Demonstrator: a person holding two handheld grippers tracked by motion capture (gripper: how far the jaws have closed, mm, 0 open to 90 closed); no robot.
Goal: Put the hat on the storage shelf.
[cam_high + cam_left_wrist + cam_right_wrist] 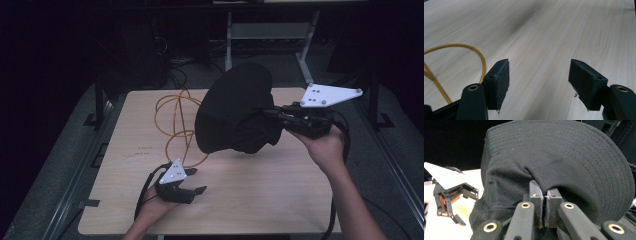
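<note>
As seen from the high view, a black cap (pixel 235 112) is held aloft above the far right part of the table (pixel 280 200), clear of the wood, by the right gripper (pixel 272 114); its jaws are clamped on the cap's fabric. A coiled orange cable (pixel 175 125) is recorded on the table's far left part, just left of the cap. The left gripper (pixel 195 181) is found low over the near left part of the table, held in a hand (pixel 155 207), its jaws apart and nothing between them.

Left gripper view: both black pads (pixel 500 83) are spread wide over bare wood, with a loop of the orange cable (pixel 469 50) lying beside the left-hand one. No contact with the cable can be confirmed.

Right gripper view: the jaws are pressed together on a fold of dark cloth where the crown meets the brim of the black cap (pixel 564 162), whose stitched brim arches above. The left gripper (pixel 451 197) is noted farther off, at lower left.

Progress, as judged: lifting of the cap is done, and a one-sided grasp is secured. A second hold by the free left gripper, and any setting down or reshaping of the cap, is taken as outstanding.
</note>
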